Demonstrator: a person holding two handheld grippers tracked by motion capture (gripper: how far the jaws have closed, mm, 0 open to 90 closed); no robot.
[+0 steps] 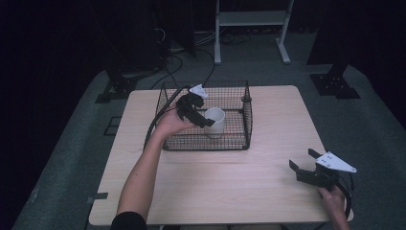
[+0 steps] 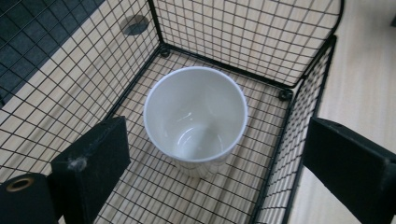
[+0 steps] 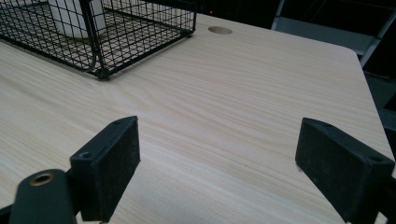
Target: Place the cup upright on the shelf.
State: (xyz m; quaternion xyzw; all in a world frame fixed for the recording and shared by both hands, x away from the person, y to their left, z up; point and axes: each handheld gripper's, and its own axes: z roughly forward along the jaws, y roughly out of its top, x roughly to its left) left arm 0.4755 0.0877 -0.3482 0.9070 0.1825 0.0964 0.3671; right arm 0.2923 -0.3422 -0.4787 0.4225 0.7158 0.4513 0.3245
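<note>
A white cup stands upright and empty inside a black wire basket that sits on the far middle of the pale wooden counter in the high view. The left gripper hangs over the left part of the basket, just beside the cup, with the person's left hand behind it and the forearm running up from the lower left of the frame. In the left gripper view the cup lies at the centre of the frame, its rim round and its inside bare, standing on the basket's wire floor near a corner of the basket; the two black jaws rise at the lower left and lower right, spread wide with the cup between and beyond them, touching nothing, so this gripper is released. The right gripper is at the lower right of the high view, well apart from the basket, held over the counter by the right hand. In the right gripper view its jaws also stand wide apart over bare wood, grasping nothing, and the basket with the lower part of the cup appears at the upper left of the frame.
</note>
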